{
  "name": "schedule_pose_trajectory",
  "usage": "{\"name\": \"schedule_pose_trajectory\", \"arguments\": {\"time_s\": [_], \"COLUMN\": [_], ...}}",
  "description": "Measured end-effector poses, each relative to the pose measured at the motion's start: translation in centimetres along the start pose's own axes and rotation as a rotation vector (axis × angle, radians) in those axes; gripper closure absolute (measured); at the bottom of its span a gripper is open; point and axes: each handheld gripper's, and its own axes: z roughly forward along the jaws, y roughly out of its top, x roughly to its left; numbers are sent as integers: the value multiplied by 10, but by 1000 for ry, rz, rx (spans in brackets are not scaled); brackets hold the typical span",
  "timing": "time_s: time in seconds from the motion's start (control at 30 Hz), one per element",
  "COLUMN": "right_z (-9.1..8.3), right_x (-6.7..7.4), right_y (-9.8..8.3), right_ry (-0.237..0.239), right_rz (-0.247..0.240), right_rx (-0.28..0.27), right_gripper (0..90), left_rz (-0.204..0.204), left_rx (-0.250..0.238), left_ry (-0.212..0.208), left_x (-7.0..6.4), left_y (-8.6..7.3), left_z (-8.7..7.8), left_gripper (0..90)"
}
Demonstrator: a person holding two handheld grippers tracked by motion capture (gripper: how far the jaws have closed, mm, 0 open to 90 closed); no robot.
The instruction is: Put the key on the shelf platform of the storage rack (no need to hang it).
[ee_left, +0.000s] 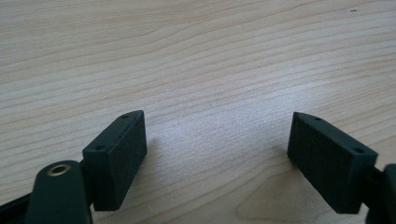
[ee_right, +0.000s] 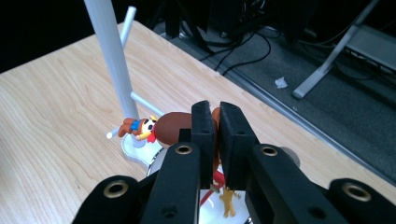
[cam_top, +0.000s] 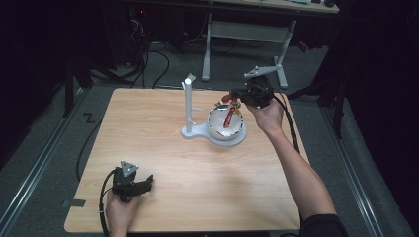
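Right gripper [ee_right: 214,135], at two o'clock on the wooden table [cam_top: 163,163], clamps a brown cartoon keychain [ee_right: 170,128] above the white bowl [cam_top: 225,129]; left gripper [ee_left: 217,144], at seven o'clock, gapes wide, empty.

White stand [cam_top: 188,106] blocks left of bowl [cam_top: 213,129].

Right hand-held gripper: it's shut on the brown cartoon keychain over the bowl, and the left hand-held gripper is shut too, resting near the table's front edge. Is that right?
Not quite. The left hand-held gripper is open: the left gripper view shows its jaws wide apart over bare table. The rest holds: the right hand-held gripper is shut on the brown keychain above the bowl.
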Motion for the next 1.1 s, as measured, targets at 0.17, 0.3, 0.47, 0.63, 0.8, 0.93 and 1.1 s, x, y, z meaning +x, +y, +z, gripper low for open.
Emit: {"name": "schedule_pose_trajectory", "arguments": {"time_s": [0.17,0.3,0.47,0.63,0.8,0.93,1.1], "right_z": [10,18,27,39,48,55,61], "right_x": [-1,-2,-1,-2,-3,-6,-10], "right_y": [-6,-11,-17,-26,-34,-43,-55], "right_ry": [-2,1,-3,-12,-18,-25,-21], "right_rz": [9,19,14,33,48,65,96], "right_rx": [28,54,80,112,132,156,173], "right_gripper": [855,854,854,853,853,852,848], "left_rz": [0,22,23,16,13,5,14], "left_rx": [-3,-2,-2,3,3,4,5], "left_ry": [1,-8,-8,-9,-8,-7,-10], "left_x": [0,1,1,1,1,0,1], "left_y": [0,0,0,0,0,0,0], "left_z": [0,0,0,0,0,0,0], "left_gripper": [200,200,200,200,200,200,200]}}
